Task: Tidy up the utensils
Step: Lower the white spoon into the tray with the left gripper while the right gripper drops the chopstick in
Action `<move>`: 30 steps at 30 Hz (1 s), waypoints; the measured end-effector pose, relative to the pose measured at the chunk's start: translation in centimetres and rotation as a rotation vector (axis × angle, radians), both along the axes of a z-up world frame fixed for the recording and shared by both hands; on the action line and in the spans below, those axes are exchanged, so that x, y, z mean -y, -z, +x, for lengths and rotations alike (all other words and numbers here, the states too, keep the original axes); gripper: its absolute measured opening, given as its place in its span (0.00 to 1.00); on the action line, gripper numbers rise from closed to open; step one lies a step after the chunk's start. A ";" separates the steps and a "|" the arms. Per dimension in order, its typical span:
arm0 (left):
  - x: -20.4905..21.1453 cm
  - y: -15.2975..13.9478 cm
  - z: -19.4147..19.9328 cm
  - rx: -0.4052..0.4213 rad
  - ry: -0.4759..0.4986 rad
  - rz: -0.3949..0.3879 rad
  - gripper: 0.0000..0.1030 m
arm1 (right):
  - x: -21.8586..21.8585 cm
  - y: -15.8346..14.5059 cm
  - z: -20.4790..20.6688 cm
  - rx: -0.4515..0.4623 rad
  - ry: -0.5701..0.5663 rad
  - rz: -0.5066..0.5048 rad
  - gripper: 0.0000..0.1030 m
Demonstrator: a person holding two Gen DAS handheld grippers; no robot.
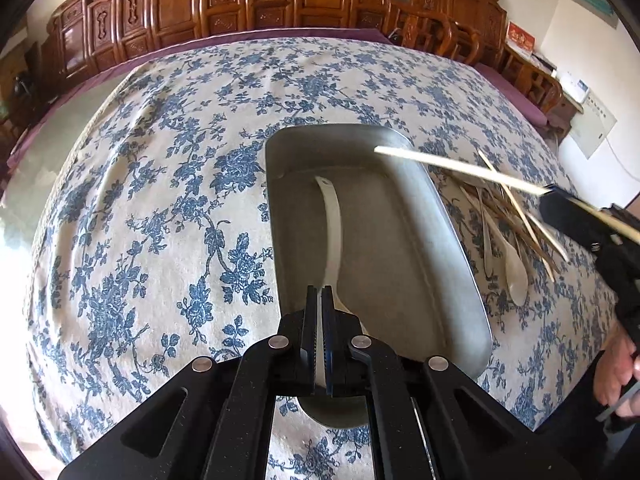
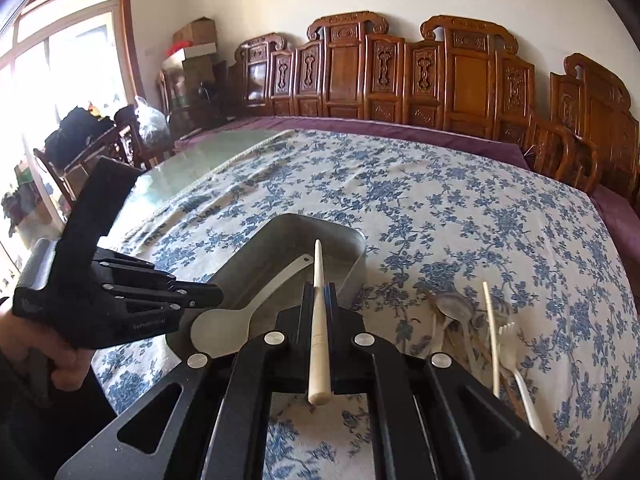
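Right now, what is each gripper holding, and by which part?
Left gripper: white spoon, gripped at the edge of its bowl, over the metal tray. Right gripper: pale chopstick, gripped partway along.

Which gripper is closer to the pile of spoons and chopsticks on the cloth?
The right one. The right gripper hangs by the tray's edge next to the pile, holding a chopstick. The left gripper is across the metal tray, pinching a white spoon.

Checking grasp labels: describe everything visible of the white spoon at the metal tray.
The white plastic-looking spoon has a broad oval bowl and a flat curved handle with a small hole at its tip. The left gripper is shut on its bowl edge. The handle reaches into the rectangular grey metal tray; whether it touches the tray floor is unclear.
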State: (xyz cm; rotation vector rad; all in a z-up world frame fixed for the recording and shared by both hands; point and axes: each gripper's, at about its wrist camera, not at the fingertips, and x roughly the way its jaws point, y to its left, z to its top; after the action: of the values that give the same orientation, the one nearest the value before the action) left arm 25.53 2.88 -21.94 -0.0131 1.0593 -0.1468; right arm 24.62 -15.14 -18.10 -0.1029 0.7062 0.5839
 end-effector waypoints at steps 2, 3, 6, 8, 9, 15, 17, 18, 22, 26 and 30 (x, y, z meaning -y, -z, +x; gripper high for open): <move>-0.4 -0.1 -0.1 0.015 -0.010 -0.008 0.04 | -0.9 0.4 0.5 -0.013 0.010 -0.011 0.06; -0.6 -0.2 -0.1 0.025 -0.013 -0.010 0.07 | -1.5 0.7 0.7 -0.020 0.015 -0.022 0.06; -1.5 -0.9 -0.7 0.066 -0.024 -0.031 0.08 | -3.1 1.5 1.4 -0.029 0.042 -0.072 0.06; -1.9 -1.6 -1.0 0.099 -0.039 -0.018 0.08 | -3.9 2.0 2.0 -0.038 0.051 -0.093 0.06; -2.1 -2.0 -1.2 0.116 -0.040 -0.022 0.08 | -4.2 2.2 2.2 -0.039 0.057 -0.108 0.06; -3.0 -4.1 -2.1 0.193 -0.021 -0.046 0.08 | -6.0 3.8 3.4 -0.067 0.087 -0.188 0.06; -3.3 -4.4 -2.4 0.205 -0.021 -0.060 0.08 | -6.5 4.1 3.4 -0.072 0.088 -0.202 0.06; -3.5 -4.5 -2.4 0.208 -0.023 -0.069 0.08 | -6.7 4.2 3.4 -0.075 0.087 -0.207 0.06; -4.0 -4.4 -2.6 0.224 -0.032 -0.055 0.08 | -7.4 4.7 3.3 -0.102 0.080 -0.215 0.06; -4.8 -4.5 -2.7 0.229 -0.042 -0.062 0.08 | -8.1 4.7 2.7 -0.127 0.054 -0.197 0.38; -5.3 -4.6 -2.7 0.236 -0.053 -0.072 0.08 | -7.9 4.0 2.4 -0.136 0.051 -0.166 0.42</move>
State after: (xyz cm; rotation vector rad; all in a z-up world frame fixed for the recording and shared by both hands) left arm 22.82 8.23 -17.31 -0.0867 0.8169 -0.1348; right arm 26.99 -7.20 -22.07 -0.2002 0.8862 0.4864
